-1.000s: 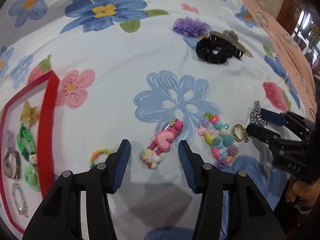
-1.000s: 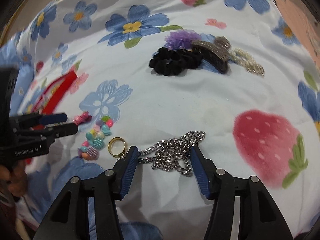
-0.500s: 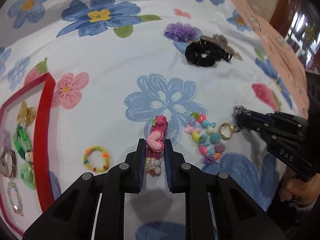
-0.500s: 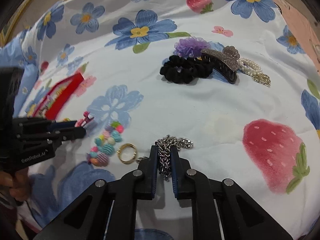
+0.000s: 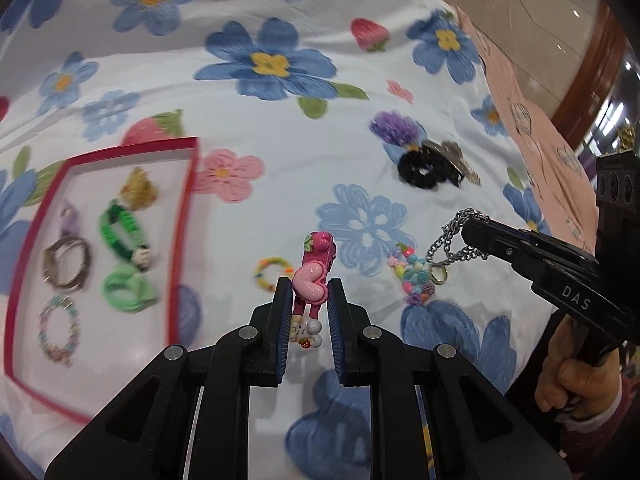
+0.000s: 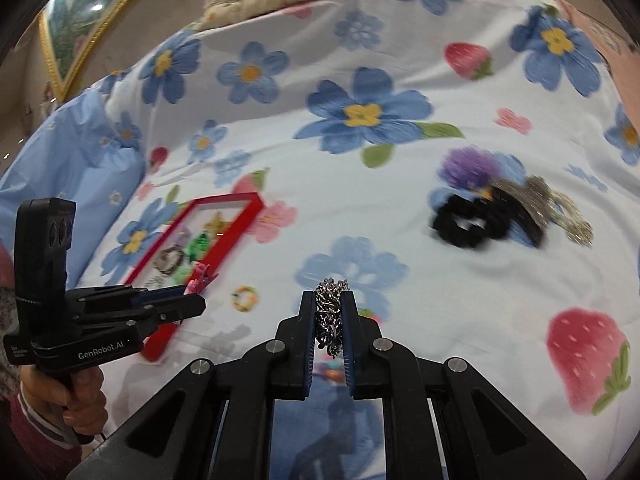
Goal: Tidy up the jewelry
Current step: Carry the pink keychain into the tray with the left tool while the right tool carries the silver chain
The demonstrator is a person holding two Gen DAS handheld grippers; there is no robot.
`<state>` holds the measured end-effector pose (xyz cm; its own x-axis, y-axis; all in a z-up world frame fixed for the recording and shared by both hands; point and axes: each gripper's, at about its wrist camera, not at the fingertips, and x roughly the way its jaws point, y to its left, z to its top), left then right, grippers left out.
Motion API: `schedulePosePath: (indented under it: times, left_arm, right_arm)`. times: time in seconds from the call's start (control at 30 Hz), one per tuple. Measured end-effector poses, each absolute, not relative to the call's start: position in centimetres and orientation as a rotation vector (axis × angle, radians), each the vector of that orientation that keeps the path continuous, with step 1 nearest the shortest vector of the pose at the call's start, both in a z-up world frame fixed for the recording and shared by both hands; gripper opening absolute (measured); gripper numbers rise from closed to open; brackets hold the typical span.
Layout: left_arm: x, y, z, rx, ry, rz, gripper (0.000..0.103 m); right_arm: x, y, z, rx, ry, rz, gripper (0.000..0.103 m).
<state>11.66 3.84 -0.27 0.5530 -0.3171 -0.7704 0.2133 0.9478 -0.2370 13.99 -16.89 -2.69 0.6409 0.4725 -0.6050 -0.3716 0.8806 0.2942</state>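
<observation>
Your left gripper [image 5: 307,288] is clamped on the pink heart hair clip [image 5: 310,280], lifted above the flowered bedspread [image 5: 280,128] just right of the red tray [image 5: 182,240]. Your right gripper [image 6: 329,300] pinches the bunched silver chain [image 6: 330,316], a gold ring [image 5: 438,276] dangling from it over the bead bracelet [image 5: 412,280]. A black scrunchie [image 6: 468,224] lies toward the bedspread's far right.

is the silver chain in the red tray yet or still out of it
Out. The silver chain hangs pinched in the right gripper above the floral sheet, well apart from the red tray.
</observation>
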Motion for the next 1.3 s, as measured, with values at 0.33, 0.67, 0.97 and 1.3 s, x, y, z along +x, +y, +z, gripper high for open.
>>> schedulePosePath:
  times: [0.33, 0.67, 0.97, 1.3]
  left_arm:
    - [9.0, 9.3, 0.5, -0.197, 0.9, -0.204, 0.016]
    - [6.8, 14.9, 0.5, -0.262, 0.883, -0.083, 0.016]
    - [6.1, 19.0, -0.2, -0.269, 0.895, 0.015, 0.016]
    - [7.4, 22.3, -2.1, -0.267, 0.935, 0.069, 0.016]
  right_arm:
    - [13.4, -11.6, -1.0, 0.103, 0.709, 0.603, 0.011]
    - [13.0, -6.1, -0.2, 0.075, 0.713, 0.719, 0.011]
    - [13.1, -1.2, 0.0, 0.044, 0.72, 0.809, 0.011]
    - [14.1, 2.9, -0.2, 0.037, 0.733, 0.874, 0.011]
